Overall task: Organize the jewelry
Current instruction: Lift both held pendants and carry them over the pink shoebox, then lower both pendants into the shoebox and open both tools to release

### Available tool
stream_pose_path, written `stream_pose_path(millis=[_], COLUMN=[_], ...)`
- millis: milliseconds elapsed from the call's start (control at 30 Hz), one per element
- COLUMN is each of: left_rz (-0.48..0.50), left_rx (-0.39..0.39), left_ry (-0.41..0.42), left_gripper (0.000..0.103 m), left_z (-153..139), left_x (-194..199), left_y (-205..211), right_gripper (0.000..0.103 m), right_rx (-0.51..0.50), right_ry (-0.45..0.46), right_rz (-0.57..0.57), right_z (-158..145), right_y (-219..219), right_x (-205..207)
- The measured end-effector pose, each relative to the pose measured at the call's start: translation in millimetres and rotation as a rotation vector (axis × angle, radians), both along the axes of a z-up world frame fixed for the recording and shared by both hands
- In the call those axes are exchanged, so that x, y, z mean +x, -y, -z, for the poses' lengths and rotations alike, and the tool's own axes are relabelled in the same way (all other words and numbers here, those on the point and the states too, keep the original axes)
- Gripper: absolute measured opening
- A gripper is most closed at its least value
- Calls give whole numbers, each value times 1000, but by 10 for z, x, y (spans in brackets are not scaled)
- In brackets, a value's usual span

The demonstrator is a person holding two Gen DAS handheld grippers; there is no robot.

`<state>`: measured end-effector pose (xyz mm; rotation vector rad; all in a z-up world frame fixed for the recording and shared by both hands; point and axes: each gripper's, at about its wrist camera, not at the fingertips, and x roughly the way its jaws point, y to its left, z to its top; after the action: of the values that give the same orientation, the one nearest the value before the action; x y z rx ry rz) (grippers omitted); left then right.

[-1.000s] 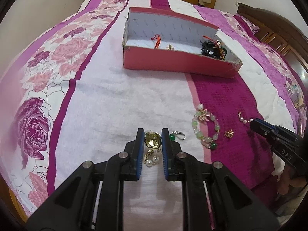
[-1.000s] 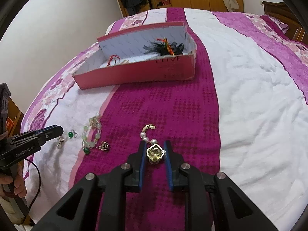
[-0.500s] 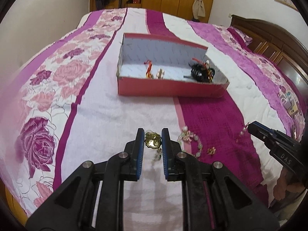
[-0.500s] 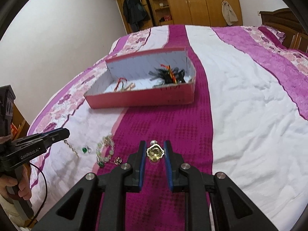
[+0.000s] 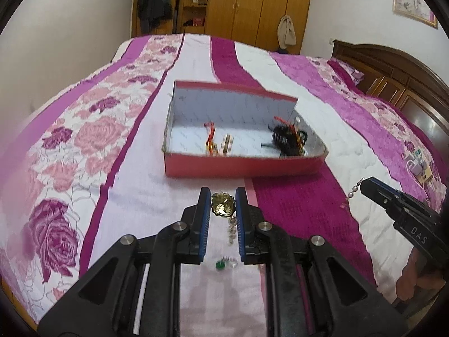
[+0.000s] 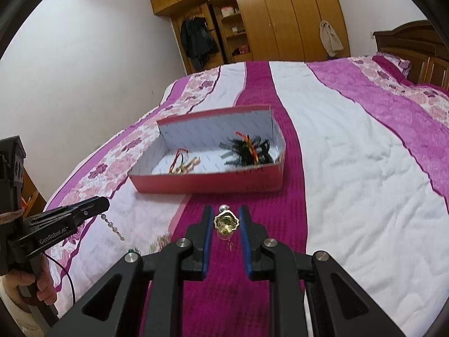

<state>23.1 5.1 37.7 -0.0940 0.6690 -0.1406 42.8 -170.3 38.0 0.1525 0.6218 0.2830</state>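
Observation:
My left gripper (image 5: 223, 206) is shut on a gold earring (image 5: 222, 207) whose pearl drop (image 5: 231, 231) hangs below it, held above the bed. My right gripper (image 6: 226, 221) is shut on a matching gold earring (image 6: 226, 222) with a pearl (image 6: 223, 207) at its top. The pink cardboard box (image 5: 241, 165) lies open ahead on the bed; it also shows in the right wrist view (image 6: 207, 184). Inside lie a red-corded charm (image 5: 210, 140) and a black feathered piece (image 5: 287, 139). A green-stone earring (image 5: 220, 265) lies on the bedspread below my left gripper.
The bed has a striped pink, white and magenta spread (image 6: 350, 154). A wooden headboard (image 5: 393, 67) stands at the right, a wardrobe (image 6: 266, 16) at the far wall. Each gripper shows in the other's view: the right one (image 5: 364, 186), the left one (image 6: 103, 202).
Both grippers have risen from the bedspread with their earrings and moved toward the box. The bead bracelet and small gold piece have dropped out of the left wrist view.

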Motion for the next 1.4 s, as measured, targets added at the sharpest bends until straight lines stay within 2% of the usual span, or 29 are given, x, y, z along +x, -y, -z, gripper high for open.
stream_pose_path(millis=[233,433,800,1033,1400], left_rz=[-22,-32,-80,-100,-138], left_rx=[-21,-6,1,9,-17], left_ry=[89,182,271,280,228], left_gripper=[9,9,9,9,9], left_z=[-117,-200,-282,-218,42], left_x=[135,254,553,779,1145], left_y=[9,37,6,-28,-124], right_gripper=[20,20,20,20,20], right_rx=[-3,14,0,-19,-47], right_ry=[49,85,151,183,167], right_rz=[10,34,67,92,128], right_z=[-95,-171,-332,-352,-167], right_y=[-58,-72,-134,-175,-208], right_x=[105,227,529,777,1231])
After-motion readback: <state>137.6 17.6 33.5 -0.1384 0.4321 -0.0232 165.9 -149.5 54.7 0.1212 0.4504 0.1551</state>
